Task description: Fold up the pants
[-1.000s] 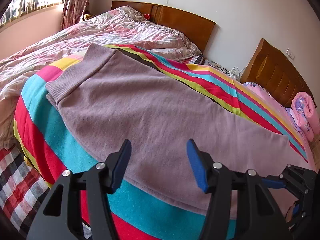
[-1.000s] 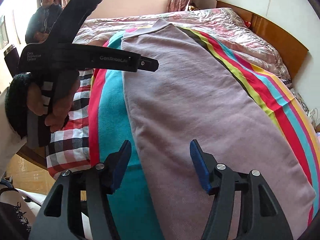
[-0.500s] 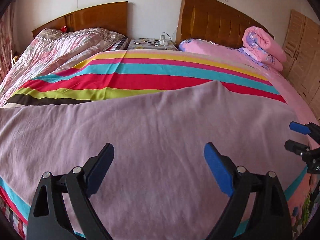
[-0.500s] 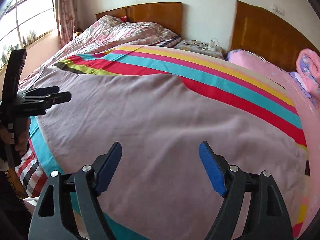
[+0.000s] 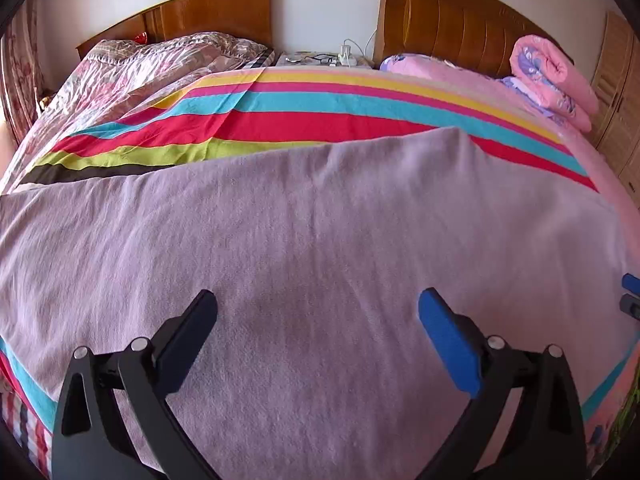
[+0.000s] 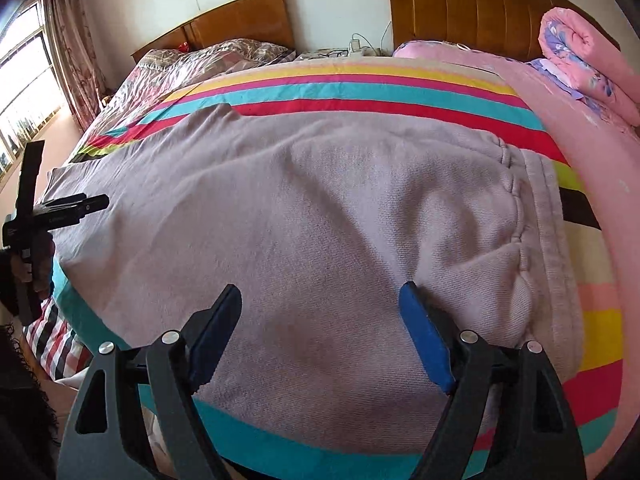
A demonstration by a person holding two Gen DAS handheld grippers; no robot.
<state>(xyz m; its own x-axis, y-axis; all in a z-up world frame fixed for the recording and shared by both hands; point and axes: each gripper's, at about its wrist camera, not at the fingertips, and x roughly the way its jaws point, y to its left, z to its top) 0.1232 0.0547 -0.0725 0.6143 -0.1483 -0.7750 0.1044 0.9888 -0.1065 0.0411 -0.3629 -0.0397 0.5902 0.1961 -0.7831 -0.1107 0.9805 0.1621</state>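
The pants (image 6: pixel 320 216) are lying flat across the striped blanket (image 5: pixel 320 116) on the near bed, folded lengthwise so one leg is covering the other, with their long axis running side to side across both views. At the far left of the right wrist view, the person's hand is holding the left gripper (image 5: pixel 316 332) beside the leg end; its jaws have just been opening and are now standing wide above the mauve cloth, gripping nothing. A second ago both cameras were looking along the garment; now they are facing the headboards squarely, so both tools have swung round to the near long edge. Moving right, the right gripper (image 6: pixel 320 320) has likewise been spreading its jaws and is hovering empty over the seat area. At the far right, the gathered waistband (image 6: pixel 548 216) is pointing toward the pink bedding. This probably means the lengthwise fold is done and a crosswise fold is coming.
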